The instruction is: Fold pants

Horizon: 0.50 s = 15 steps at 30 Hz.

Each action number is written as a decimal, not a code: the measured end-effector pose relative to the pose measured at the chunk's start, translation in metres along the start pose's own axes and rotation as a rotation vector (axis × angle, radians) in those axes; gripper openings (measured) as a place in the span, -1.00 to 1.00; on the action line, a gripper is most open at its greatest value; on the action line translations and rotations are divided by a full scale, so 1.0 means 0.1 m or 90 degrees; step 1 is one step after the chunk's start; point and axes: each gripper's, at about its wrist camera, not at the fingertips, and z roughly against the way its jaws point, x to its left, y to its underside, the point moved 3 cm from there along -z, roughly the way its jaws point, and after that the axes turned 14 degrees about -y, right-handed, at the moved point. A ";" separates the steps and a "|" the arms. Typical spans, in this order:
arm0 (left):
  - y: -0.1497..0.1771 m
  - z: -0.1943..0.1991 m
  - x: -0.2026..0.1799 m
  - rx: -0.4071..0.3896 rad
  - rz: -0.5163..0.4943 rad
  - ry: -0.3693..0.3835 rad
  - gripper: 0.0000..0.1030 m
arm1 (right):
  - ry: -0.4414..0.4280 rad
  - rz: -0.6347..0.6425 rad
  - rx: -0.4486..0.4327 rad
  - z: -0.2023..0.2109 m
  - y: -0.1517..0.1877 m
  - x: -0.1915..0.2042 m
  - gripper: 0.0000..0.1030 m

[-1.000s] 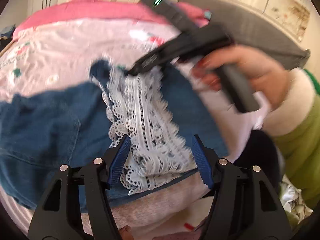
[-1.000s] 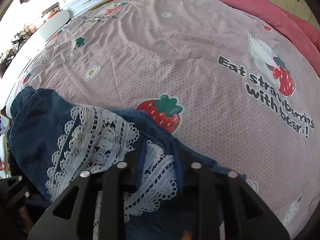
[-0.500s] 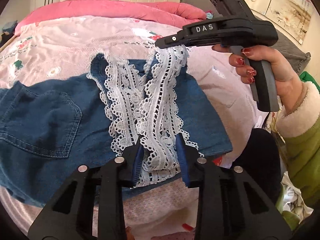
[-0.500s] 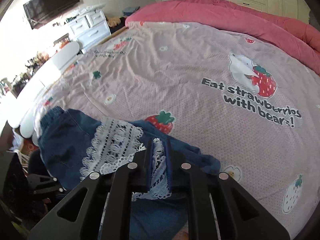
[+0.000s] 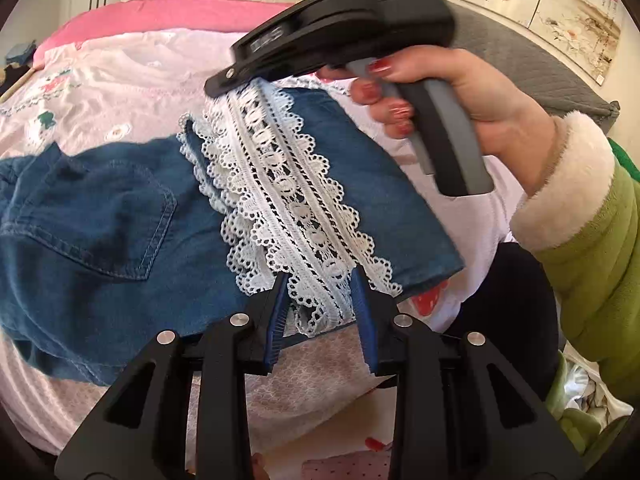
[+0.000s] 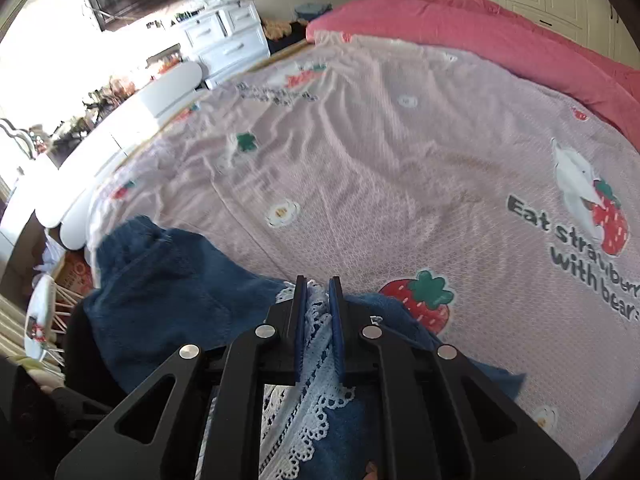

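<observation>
Blue denim pants with white lace hems lie on a pink strawberry-print bedsheet. My left gripper is shut on the near end of the lace hem. My right gripper is shut on the far end of the same lace hem and holds it lifted; it also shows in the left wrist view, held by a hand. The leg part hangs stretched between both grippers above the seat with its back pocket. In the right wrist view the rest of the pants lies at the left.
A pink quilt lies along the far side of the bed. A white dresser and white chairs stand beyond the bed's left edge. A grey headboard is at the right. The person's green sleeve is close by.
My left gripper closed on the lace hem. My right gripper lifted its end of the hem and carried it toward the waist end; the leg now hangs raised between both grippers.
</observation>
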 end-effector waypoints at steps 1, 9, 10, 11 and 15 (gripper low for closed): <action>0.01 -0.01 0.01 0.004 0.002 0.000 -0.55 | 0.004 -0.003 0.007 -0.06 0.02 -0.03 -0.80; 0.02 0.01 0.16 0.010 0.032 0.007 -0.19 | -0.024 0.010 -0.004 0.07 0.05 -0.01 -0.24; 0.02 0.03 0.18 0.012 0.039 0.016 -0.17 | -0.030 0.013 -0.008 0.12 0.04 0.03 -0.07; 0.02 0.05 0.20 0.008 0.040 0.014 -0.15 | -0.032 0.018 -0.011 0.16 0.04 0.07 0.06; 0.00 0.08 0.23 0.004 0.042 0.001 -0.14 | 0.008 0.061 0.022 0.07 0.04 0.22 0.24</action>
